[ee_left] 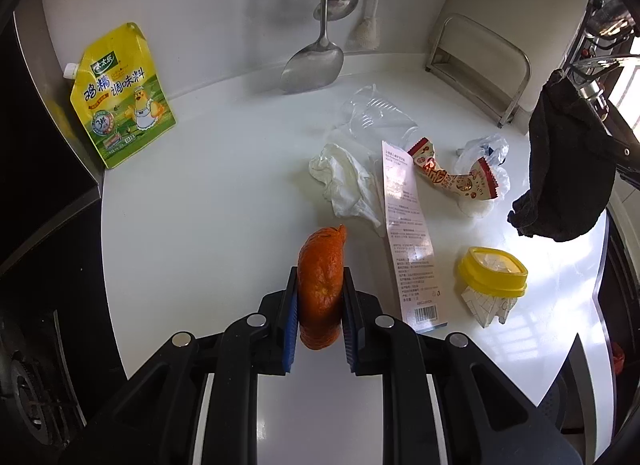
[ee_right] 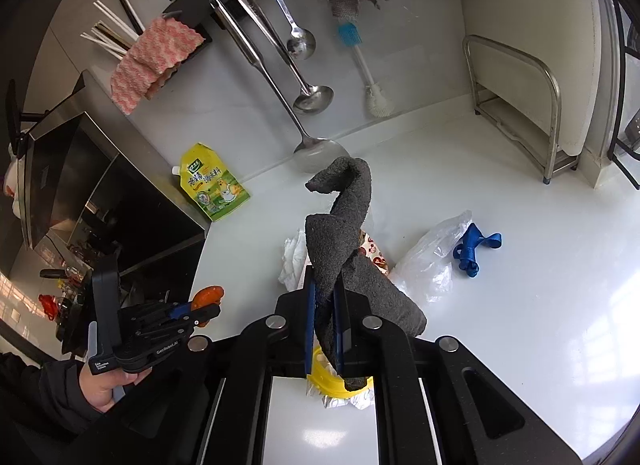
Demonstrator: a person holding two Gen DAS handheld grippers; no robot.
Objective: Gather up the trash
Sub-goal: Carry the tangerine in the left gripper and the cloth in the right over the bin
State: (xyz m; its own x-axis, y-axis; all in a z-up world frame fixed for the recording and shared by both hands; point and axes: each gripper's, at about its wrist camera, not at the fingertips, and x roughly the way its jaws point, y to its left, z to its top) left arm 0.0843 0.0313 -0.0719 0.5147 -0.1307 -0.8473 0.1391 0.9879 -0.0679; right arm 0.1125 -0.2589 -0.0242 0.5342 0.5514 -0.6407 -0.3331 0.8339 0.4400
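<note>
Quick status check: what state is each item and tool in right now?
Left tool: shut on orange peel.
Right tool: shut on dark grey cloth, lifted.
Clear plastic cup: crushed, lying down.
White tissue: crumpled.
Yellow-lidded container: lid on.

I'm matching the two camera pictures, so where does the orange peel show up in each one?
Left wrist: orange peel low centre, clamped in the left claw.
Right wrist: orange peel lower left, in that claw.
Shared landmark: yellow seasoning pouch against the wall.
</note>
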